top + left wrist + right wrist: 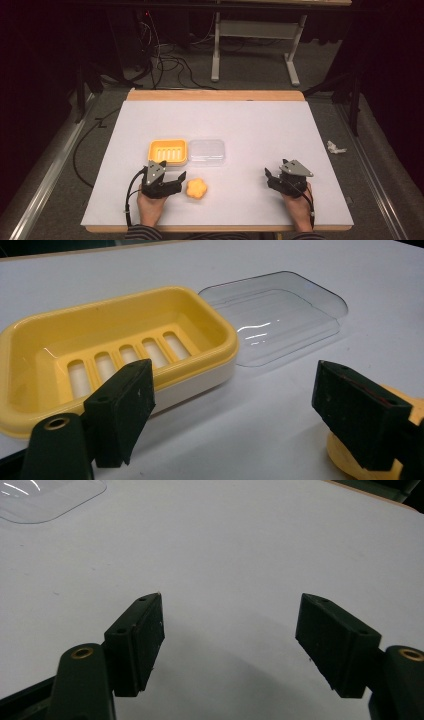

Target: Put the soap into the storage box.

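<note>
1. The soap [196, 189], a yellow-orange flower-shaped piece, lies on the white worktop [260, 125] near its front edge, left of centre. It sits just in front of the seam between the yellow soap dish [167, 151] and the clear lid [207, 151], which lie side by side.
2. The left gripper [176, 179] stands just left of the soap with its jaws spread wide and nothing between them. In the left gripper view its right jaw overlaps the soap [345, 460], while the dish [45, 340] lies ahead.
3. The right gripper [270, 176] rests near the front edge, well apart to the right. It is also wide open and empty over bare worktop.
4. Judged step: grasping the soap for the dish. The jaws should be centred so that the soap sits between both pads, not under one.
5. The jaws should close on opposite lobes, low on the body; the rounded shape may squirt out under an off-centre squeeze.
6. The soap should be lifted clear of the dish rim before it is lowered onto the slotted floor [125, 357].
</note>
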The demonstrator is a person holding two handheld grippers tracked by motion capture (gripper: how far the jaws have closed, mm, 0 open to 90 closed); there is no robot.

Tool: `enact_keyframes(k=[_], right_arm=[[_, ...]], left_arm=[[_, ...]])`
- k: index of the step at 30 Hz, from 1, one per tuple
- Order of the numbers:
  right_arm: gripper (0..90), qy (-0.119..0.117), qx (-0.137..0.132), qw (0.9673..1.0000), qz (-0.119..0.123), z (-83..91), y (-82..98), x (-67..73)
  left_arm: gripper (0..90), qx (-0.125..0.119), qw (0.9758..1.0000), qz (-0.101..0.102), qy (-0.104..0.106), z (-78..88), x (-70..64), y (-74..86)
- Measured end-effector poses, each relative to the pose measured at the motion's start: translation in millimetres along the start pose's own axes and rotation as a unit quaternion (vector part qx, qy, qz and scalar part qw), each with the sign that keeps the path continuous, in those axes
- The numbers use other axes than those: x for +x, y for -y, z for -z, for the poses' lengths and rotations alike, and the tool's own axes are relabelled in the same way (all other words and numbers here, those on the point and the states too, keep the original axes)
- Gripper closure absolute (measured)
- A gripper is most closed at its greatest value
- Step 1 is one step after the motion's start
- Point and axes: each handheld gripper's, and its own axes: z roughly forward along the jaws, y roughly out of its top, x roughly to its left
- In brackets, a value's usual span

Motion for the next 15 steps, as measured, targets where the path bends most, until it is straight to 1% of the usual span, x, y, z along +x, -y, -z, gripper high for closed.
enact_keyframes(k=[12,15], right_arm=[[27.8,-0.001,-0.004,1.0000,-0.002,0.5,0.4,-0.7],[27.8,-0.001,-0.004,1.0000,-0.004,0.4,0.3,-0.4]], left_arm=[[19.0,-0.001,1.0000,0.000,-0.002,0.3,0.5,-0.2],[19.0,0.000,1.0000,0.001,0.001,0.5,0.4,-0.2]])
